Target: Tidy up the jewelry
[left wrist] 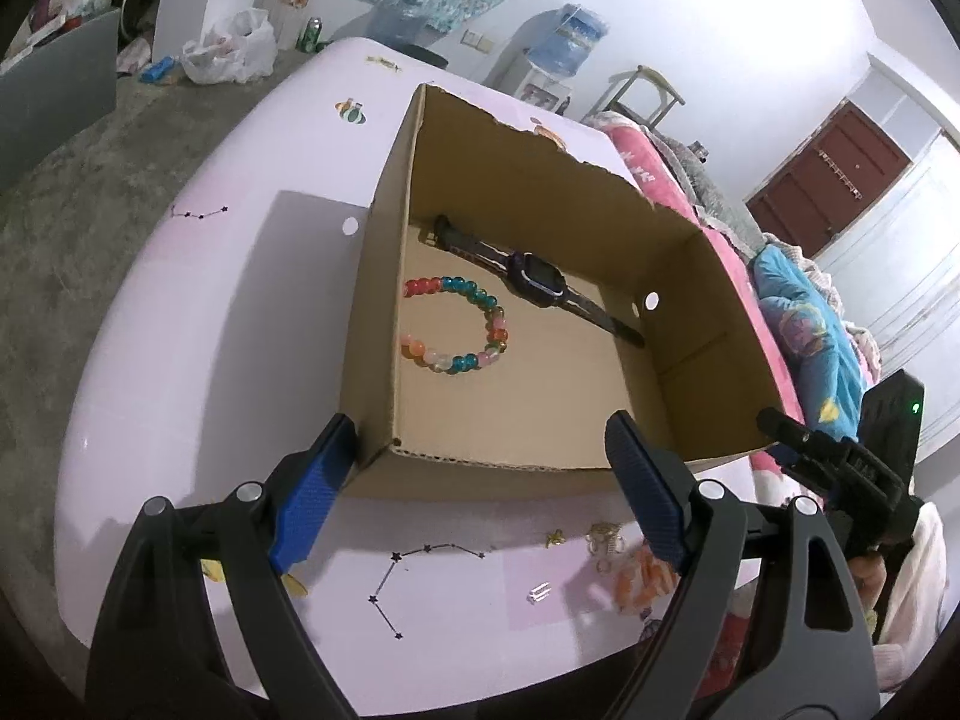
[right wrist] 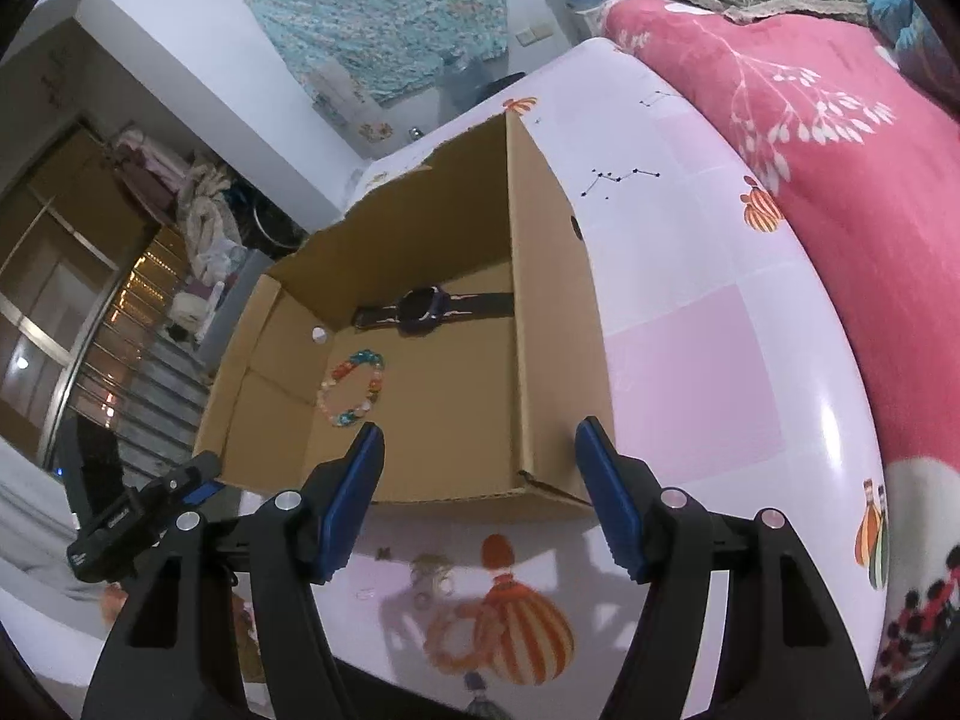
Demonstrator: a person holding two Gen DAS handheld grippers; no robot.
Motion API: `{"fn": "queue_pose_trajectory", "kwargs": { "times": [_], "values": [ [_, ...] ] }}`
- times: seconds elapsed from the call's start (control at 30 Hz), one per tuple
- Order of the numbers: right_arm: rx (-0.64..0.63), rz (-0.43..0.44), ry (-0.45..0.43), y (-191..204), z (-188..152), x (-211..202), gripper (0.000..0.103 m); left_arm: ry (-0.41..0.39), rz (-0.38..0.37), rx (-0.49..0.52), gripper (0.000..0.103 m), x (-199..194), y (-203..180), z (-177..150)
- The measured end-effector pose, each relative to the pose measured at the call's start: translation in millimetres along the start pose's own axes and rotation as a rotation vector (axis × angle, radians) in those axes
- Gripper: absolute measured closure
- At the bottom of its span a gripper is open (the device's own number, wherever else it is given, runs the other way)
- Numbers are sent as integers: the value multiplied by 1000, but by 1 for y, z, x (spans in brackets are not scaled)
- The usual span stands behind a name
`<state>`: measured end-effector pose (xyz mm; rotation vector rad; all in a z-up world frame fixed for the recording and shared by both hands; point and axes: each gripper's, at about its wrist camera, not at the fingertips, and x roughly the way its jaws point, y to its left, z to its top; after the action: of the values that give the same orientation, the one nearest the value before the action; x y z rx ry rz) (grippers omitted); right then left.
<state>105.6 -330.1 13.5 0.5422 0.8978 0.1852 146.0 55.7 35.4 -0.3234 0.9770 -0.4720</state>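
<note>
You are hovering left gripper point(left wrist: 480, 468) and right gripper point(right wrist: 480, 474), both released and empty, over box point(left wrist: 528, 192) already holding watch point(left wrist: 534, 276) and bracelet point(left wrist: 462, 324). Next: reaching for small jewelry point(right wrist: 438, 582) by table's point(right wrist: 690, 360) near edge.

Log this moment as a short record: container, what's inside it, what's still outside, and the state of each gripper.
container: open cardboard box on a pink-and-white table
inside box: beaded bracelet and dark watch, lying apart on the box floor
outside box: small rings and an orange bracelet on the table in front of the box
left gripper: open, nothing between the jaws
right gripper: open, nothing between the jaws
</note>
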Motion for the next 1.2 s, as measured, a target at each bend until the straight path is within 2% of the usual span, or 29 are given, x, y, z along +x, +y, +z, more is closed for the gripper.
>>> {"fn": "queue_pose_trajectory", "kwargs": {
  "times": [0.1, 0.13, 0.23, 0.33, 0.43, 0.47, 0.53, 0.6, 0.67, 0.7, 0.8, 0.9, 0.97, 1.0, 1.07, 1.2],
  "values": [
    [20, 17, -42, 0, -5, -20, 37, -21, -22, 11, 21, -10, 0, -5],
    [14, -5, -74, 0, -9, -32, 37, -35, -26, 18, 21, -15, 0, -7],
    [-1, -79, -112, -1, -23, -52, 27, -81, -12, 73, 17, -33, 1, -21],
    [-14, -186, -78, 0, -46, -57, 23, -61, 21, 120, 14, -33, 4, -43],
    [-42, -290, -26, 0, -67, -46, 20, 21, 110, 166, 14, -12, 5, -63],
    [-61, -340, -1, 2, -75, -40, 20, 50, 165, 199, 14, 0, 4, -70],
    [-98, -435, 33, 8, -84, -30, 20, 79, 218, 245, 14, 13, 4, -77],
    [-132, -505, 45, 15, -86, -24, 20, 138, 292, 291, 14, 30, 3, -83],
    [-168, -563, 20, 26, -84, -30, 16, 143, 326, 347, 13, 35, 0, -88],
    [-180, -575, 2, 30, -84, -34, 11, 145, 335, 365, 11, 36, -1, -90],
    [-205, -584, -106, 44, -77, -58, 7, 143, 316, 369, 9, 36, 0, -90],
    [-255, -521, -269, 59, -75, -91, 7, 145, 309, 383, 8, 35, 1, -91],
    [-303, -473, -336, 64, -82, -100, 7, 139, 306, 384, 8, 34, 2, -91],
    [-313, -469, -332, 66, -84, -99, 7, 137, 306, 385, 8, 34, 2, -91],
    [-307, -481, -267, 63, -88, -88, 7, 138, 307, 389, 8, 36, 3, -88],
    [-216, -420, -157, 48, -106, -66, 7, 157, 308, 393, 8, 38, 2, -87]
  ]
}}
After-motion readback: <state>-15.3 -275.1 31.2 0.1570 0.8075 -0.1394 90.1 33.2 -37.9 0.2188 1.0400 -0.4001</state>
